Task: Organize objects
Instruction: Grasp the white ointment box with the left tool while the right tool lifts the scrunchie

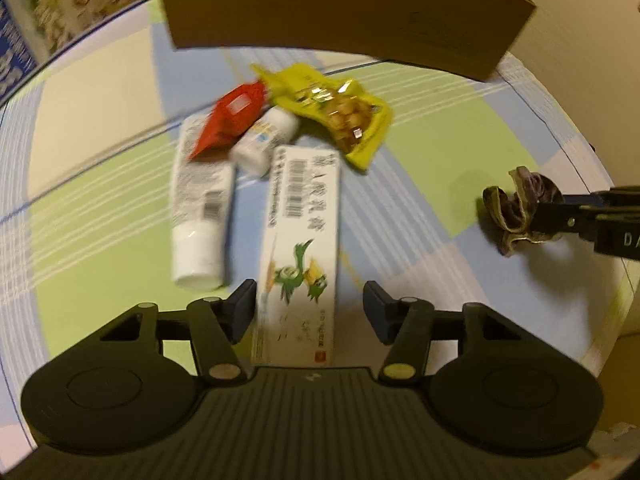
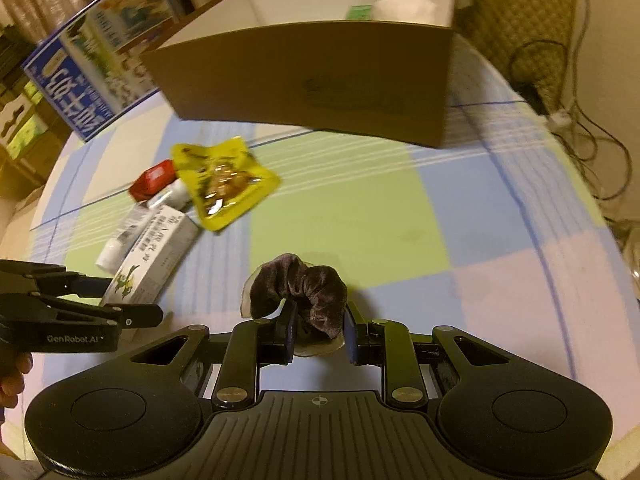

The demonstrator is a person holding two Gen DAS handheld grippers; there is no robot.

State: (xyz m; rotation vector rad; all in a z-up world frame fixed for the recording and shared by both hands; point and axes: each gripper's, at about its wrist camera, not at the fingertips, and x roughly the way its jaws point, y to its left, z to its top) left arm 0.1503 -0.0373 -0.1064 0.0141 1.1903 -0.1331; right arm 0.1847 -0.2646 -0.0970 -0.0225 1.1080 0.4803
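1. Checked cloth in blue, green and pale squares covers the counter [image 2: 360,216], and every loose thing lies on it.
2. Nearest in the right wrist view, the right gripper [image 2: 318,332] has its fingers clamped on a dark velvet scrunchie [image 2: 304,288]; the ring bulges forward past the fingertips, and a pale translucent piece shows under it.
3. In the left wrist view that scrunchie [image 1: 514,210] hangs at the tip of the right gripper, which enters from the right edge.
4. The left gripper [image 1: 310,306] has its fingers apart, one on each side of the near end of a white carton with a green bird print [image 1: 300,248]. Whether the pads touch the carton I cannot tell.
5. The carton's long axis runs straight away from the left gripper, barcode end farthest.
6. Just left of the carton lies a white tube [image 1: 200,208], roughly parallel, cap toward the camera.
7. Beyond these, a small white bottle [image 1: 266,136] lies at an angle, a red packet [image 1: 230,118] rests across the tube's far end, and a yellow snack pouch [image 1: 336,110] lies just beside them.
8. Farthest, an open cardboard box [image 2: 312,80] stands on the counter; a white roll-like object [image 2: 404,10] and something green [image 2: 358,12] show inside at its far wall.
9. A blue printed carton [image 2: 92,64] stands left of the box.
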